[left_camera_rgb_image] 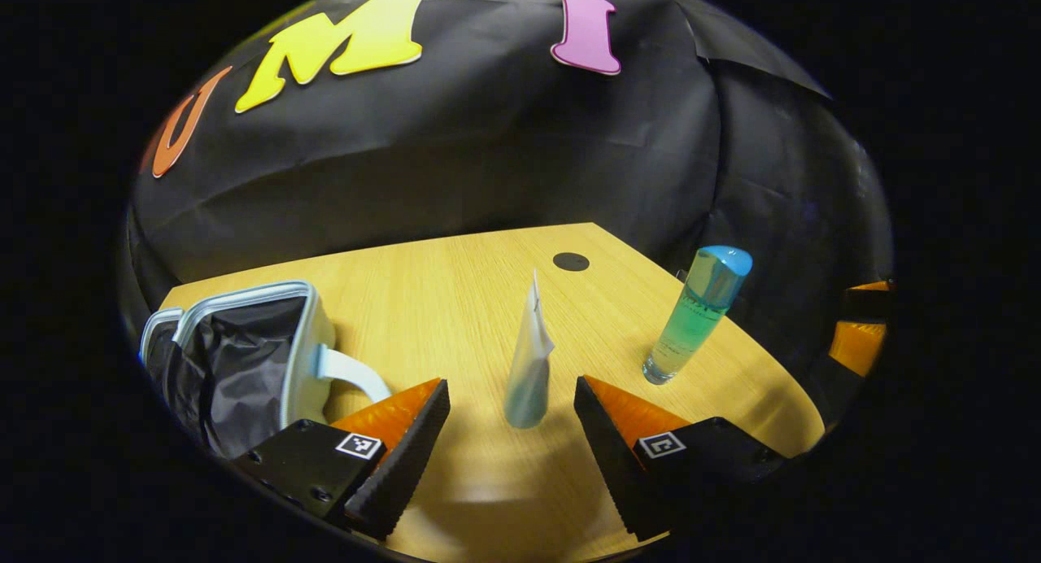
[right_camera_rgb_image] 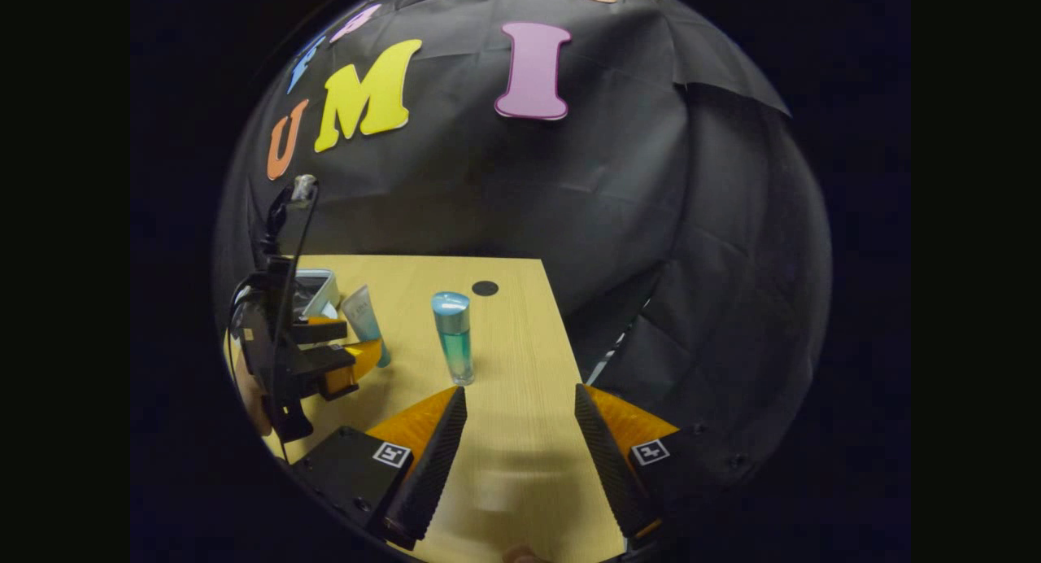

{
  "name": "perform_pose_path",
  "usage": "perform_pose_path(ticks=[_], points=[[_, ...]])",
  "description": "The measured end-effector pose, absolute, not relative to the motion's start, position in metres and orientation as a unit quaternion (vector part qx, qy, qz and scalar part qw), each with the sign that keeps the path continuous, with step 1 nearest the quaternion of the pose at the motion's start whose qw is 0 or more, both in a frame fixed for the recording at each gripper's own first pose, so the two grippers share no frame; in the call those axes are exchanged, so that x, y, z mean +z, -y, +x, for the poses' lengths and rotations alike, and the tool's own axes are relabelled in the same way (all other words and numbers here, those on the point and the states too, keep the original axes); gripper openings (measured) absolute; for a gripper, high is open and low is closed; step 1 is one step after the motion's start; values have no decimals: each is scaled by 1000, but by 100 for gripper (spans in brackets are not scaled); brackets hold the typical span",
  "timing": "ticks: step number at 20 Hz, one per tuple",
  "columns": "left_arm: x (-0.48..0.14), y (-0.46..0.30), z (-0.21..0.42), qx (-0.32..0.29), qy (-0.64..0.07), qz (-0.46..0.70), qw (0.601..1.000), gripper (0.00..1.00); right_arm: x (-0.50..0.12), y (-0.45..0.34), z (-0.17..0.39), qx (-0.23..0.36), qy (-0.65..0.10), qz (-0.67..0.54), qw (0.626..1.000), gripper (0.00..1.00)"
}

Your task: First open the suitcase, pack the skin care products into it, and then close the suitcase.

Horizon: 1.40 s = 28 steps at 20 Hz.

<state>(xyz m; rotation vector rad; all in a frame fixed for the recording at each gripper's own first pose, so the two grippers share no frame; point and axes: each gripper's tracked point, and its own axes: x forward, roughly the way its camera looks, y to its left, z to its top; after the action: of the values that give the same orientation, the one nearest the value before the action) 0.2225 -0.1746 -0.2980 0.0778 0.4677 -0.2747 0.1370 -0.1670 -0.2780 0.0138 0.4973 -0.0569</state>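
1. In the left gripper view, the left gripper (left_camera_rgb_image: 512,433) hangs low over the tabletop (left_camera_rgb_image: 455,303) with its fingers spread wide and nothing between them.
2. Just ahead of that gap a pale tube (left_camera_rgb_image: 529,368) stands cap-down, apart from both fingers.
3. To the tube's right a tall bottle (left_camera_rgb_image: 698,315) of green liquid with a blue cap stands upright near the tabletop's right edge.
4. Toward the left edge the small suitcase (left_camera_rgb_image: 244,360) lies open, its dark lining showing and its pale handle facing the gripper.
5. In the right gripper view, the right gripper (right_camera_rgb_image: 520,441) is also wide apart and empty, above the tabletop's near right part, with the bottle (right_camera_rgb_image: 454,335) ahead to its left.
6. A dark round spot (left_camera_rgb_image: 571,261) sits near the tabletop's far edge.
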Motion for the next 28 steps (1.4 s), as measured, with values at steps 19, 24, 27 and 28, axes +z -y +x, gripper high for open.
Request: perform_pose_path(ticks=[19,24,27,28], points=[[-275,179,205,-148,-248,39,957,39,-305,111,225,24,-235,-1,972,80],[-242,139,173,-118,-247,29,961,39,-322,95,257,12,-233,10,972,80],[-227,105,160,-95,-249,21,964,39,-329,92,268,-3,-234,16,972,70],[-222,92,156,-86,-251,22,964,39,-330,91,271,-5,-233,15,972,64]])
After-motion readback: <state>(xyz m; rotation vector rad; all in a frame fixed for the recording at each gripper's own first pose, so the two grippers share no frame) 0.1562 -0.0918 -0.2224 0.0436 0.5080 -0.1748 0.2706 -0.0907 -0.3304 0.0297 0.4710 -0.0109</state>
